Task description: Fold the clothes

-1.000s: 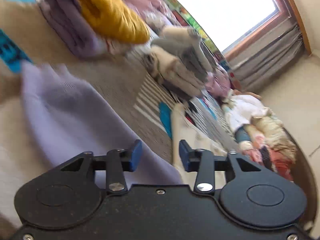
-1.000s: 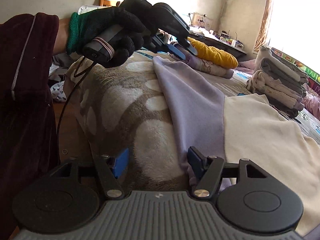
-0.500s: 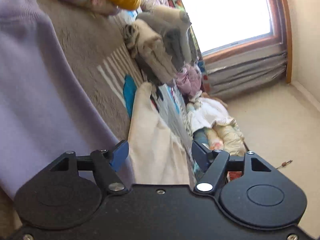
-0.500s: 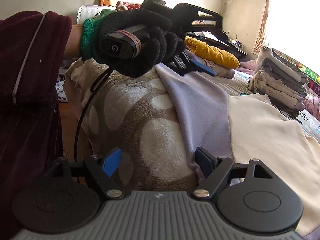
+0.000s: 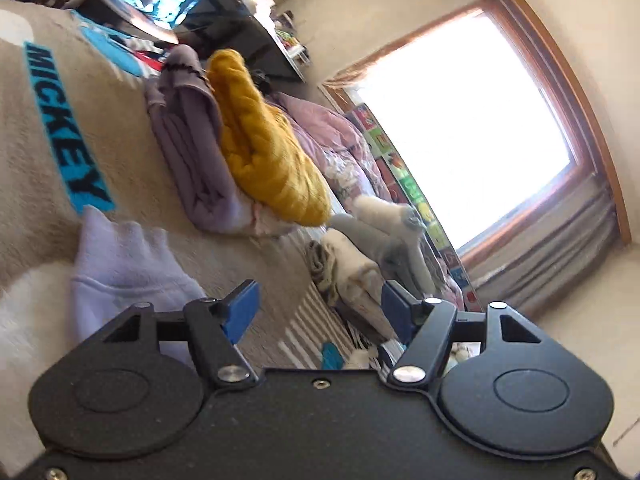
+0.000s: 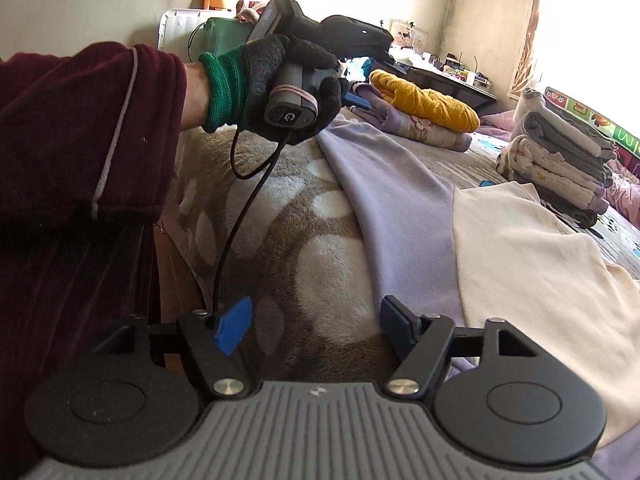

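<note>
A garment with a lilac sleeve [image 6: 392, 200] and a cream body [image 6: 520, 260] lies spread on the brown patterned blanket [image 6: 312, 264]. My right gripper [image 6: 315, 320] hovers low over the sleeve's near edge. Its jaws are closing with only blanket and sleeve edge below them and nothing pinched. A gloved hand [image 6: 280, 84] holds my left gripper [image 6: 354, 98] above the sleeve's far end. In the left wrist view the left gripper [image 5: 318, 306] is open and empty. The sleeve cuff [image 5: 120, 264] lies to its lower left.
A folded mustard sweater [image 5: 260, 148] sits on a folded purple garment [image 5: 188, 152] farther along the bed. A stack of folded grey and cream clothes [image 6: 560, 160] stands by the window. A dark red sleeve [image 6: 80, 140] fills the left of the right wrist view.
The left gripper rose off the lilac sleeve's end, swung toward the folded piles, and its jaws widened. The right jaws widened, then narrowed again.
</note>
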`<state>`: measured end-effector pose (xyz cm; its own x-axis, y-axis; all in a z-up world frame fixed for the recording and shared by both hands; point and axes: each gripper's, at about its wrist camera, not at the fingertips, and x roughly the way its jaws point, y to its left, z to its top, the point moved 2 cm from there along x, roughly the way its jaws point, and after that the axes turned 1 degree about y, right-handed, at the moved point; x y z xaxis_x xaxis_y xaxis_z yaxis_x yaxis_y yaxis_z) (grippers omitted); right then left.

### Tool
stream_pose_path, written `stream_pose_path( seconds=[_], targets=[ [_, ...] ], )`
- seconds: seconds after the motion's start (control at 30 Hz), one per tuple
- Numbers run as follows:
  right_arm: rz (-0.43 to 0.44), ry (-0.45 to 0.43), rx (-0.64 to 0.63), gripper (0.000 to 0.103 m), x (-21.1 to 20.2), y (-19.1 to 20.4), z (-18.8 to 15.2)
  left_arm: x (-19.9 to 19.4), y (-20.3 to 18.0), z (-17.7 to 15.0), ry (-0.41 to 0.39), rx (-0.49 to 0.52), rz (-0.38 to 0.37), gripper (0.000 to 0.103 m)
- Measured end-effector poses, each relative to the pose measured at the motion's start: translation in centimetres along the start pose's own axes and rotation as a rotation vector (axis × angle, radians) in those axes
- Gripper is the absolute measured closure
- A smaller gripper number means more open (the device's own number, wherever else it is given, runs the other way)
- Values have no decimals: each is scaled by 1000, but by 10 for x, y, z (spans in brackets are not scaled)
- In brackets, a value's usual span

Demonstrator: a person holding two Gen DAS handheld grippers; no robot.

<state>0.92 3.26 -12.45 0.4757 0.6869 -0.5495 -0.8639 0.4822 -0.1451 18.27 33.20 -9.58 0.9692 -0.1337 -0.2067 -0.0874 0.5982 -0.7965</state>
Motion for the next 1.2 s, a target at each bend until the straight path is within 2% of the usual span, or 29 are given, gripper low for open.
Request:
stream_pose_path(
  seconds=[0.1,0.23,0.33,0.43,0.47,0.5,0.57,0.6,0.67,0.73,0.77,0.83,0.9,1.0,1.03,1.13,1.2],
  targets=[
    [-25,-47,119,37,-35,-20,-14,13,-35,-33,112,109,-54,36],
    [-150,-146,380,38,-86,-77,-40,23,-77,-88,266,215,-133,36],
    [-259,-214,602,37,-108,-136,-64,27,-105,-131,376,238,-197,37],
    [-310,-237,803,38,-113,-184,-95,28,-127,-182,506,248,-230,37],
    [-331,-235,894,37,-117,-196,-109,28,-134,-199,540,284,-226,37],
    [-352,-222,980,42,-121,-208,-125,26,-142,-219,562,380,-208,37],
    [-404,-213,1007,57,-131,-211,-145,21,-158,-257,603,572,-170,37],
    [-419,-223,1004,57,-136,-211,-148,17,-166,-273,602,666,-162,38],
    [-439,-257,995,52,-146,-212,-150,4,-184,-287,521,819,-192,38],
    [-454,-279,951,50,-147,-217,-146,2,-191,-298,476,850,-182,38],
    [-460,-281,927,50,-145,-221,-144,4,-191,-310,494,889,-168,38],
    [-527,-268,923,52,-144,-232,-145,8,-185,-340,569,1024,-129,38],
    [-603,-257,944,51,-149,-240,-151,-5,-191,-354,495,1171,-135,39],
    [-666,-262,1037,48,-167,-247,-173,-25,-211,-357,393,1209,-206,39],
    [-662,-273,1080,48,-171,-252,-182,-26,-213,-361,398,1201,-215,39],
    [-640,-313,1185,48,-176,-272,-199,-20,-210,-393,536,1238,-206,39],
    [-606,-335,1231,48,-177,-286,-206,-21,-209,-403,505,1261,-190,39]
  ],
)
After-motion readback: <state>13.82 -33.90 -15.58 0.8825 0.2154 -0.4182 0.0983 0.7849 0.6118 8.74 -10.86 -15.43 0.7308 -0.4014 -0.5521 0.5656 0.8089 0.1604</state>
